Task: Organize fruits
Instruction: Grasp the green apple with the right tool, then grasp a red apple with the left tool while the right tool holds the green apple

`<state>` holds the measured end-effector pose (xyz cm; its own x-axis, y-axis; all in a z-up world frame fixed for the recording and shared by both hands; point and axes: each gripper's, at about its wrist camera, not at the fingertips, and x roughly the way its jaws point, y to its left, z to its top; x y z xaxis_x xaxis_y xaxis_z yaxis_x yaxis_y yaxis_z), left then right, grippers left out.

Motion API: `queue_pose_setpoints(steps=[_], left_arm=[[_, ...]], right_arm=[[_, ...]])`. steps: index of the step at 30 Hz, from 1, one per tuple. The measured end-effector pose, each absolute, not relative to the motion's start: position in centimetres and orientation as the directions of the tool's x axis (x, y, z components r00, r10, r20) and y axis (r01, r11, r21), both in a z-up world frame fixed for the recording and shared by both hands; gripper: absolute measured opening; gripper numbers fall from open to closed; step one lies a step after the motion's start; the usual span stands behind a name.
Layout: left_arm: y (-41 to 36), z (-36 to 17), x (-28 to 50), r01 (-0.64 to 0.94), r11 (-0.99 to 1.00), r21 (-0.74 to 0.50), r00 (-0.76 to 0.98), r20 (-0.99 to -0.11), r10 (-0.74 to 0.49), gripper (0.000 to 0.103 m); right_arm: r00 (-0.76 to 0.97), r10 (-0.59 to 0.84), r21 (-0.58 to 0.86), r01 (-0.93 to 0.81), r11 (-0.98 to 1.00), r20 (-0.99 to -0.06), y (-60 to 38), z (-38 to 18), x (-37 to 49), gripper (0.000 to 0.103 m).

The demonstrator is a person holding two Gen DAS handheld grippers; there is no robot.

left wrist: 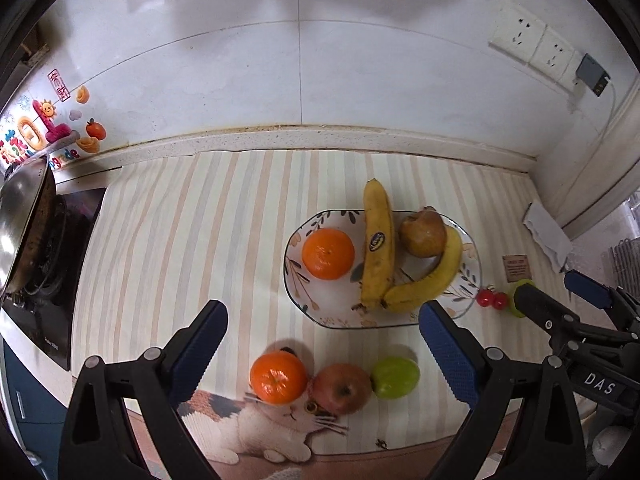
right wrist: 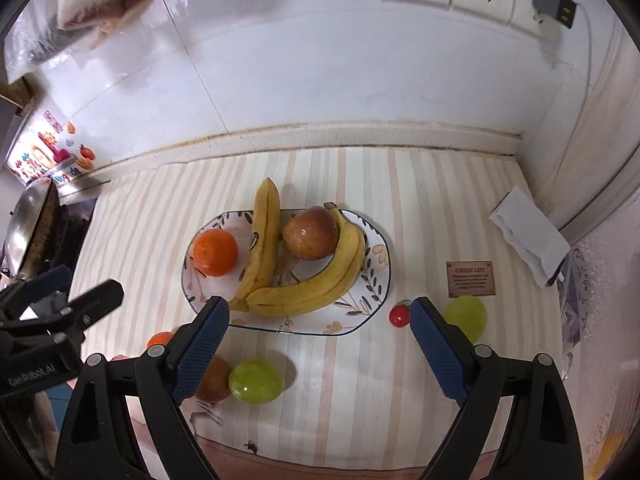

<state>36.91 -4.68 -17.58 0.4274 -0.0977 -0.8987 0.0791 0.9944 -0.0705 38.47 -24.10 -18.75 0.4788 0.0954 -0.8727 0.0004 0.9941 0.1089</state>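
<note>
A floral plate (left wrist: 296,248) (right wrist: 380,276) on the striped mat holds an orange (left wrist: 328,253) (right wrist: 215,252), two bananas (left wrist: 378,244) (right wrist: 316,284) and a brown-red apple (left wrist: 423,233) (right wrist: 311,233). In front of it lie a second orange (left wrist: 278,377), a red apple (left wrist: 342,388) and a green fruit (left wrist: 396,377) (right wrist: 256,381). Right of the plate are red cherries (left wrist: 491,299) (right wrist: 399,315) and another green fruit (right wrist: 468,317). My left gripper (left wrist: 322,344) is open above the front fruits. My right gripper (right wrist: 318,340) is open, empty, above the plate's front edge.
A stove with a steel wok (left wrist: 24,216) stands at the left. A tiled wall with sockets (left wrist: 532,40) runs behind. A folded white paper (right wrist: 528,236) and a small brown label (right wrist: 471,279) lie at the right, near the corner.
</note>
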Motion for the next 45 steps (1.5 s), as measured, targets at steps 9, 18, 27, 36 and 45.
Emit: queue_pose_setpoints(steps=[9,18,27,36,45], left_arm=[[-2.7,-17.3,34.7,0.032,0.999,-0.034,0.440,-0.897,-0.044,0.098],[0.8,-25.2,33.4,-0.067,0.998,0.005,0.245,-0.969,0.021,0.098],[1.1,-28.7,32.1,-0.111,0.991,-0.079,0.154,-0.986,-0.061,0.098],[-3.3,-30.2,33.4,0.027,0.995,-0.100,0.118,-0.988,-0.103,0.098],[-10.5,-32.7,36.2,0.246,0.967,-0.064,0.079,-0.993,-0.086,0.092]], right_arm=[[0.348,0.278,0.284,-0.033,0.958,-0.895,-22.9,-21.8,36.2,0.094],[0.093,0.507,0.515,0.211,0.831,-0.857,-22.1,-35.3,37.7,0.074],[0.087,0.522,0.523,0.288,0.802,-0.849,-21.2,-39.7,38.5,0.061],[0.097,0.340,0.350,0.106,0.931,-0.935,-22.5,-37.3,36.4,0.061],[0.125,0.272,0.278,0.029,0.960,-0.954,-24.3,-36.9,34.3,0.061]])
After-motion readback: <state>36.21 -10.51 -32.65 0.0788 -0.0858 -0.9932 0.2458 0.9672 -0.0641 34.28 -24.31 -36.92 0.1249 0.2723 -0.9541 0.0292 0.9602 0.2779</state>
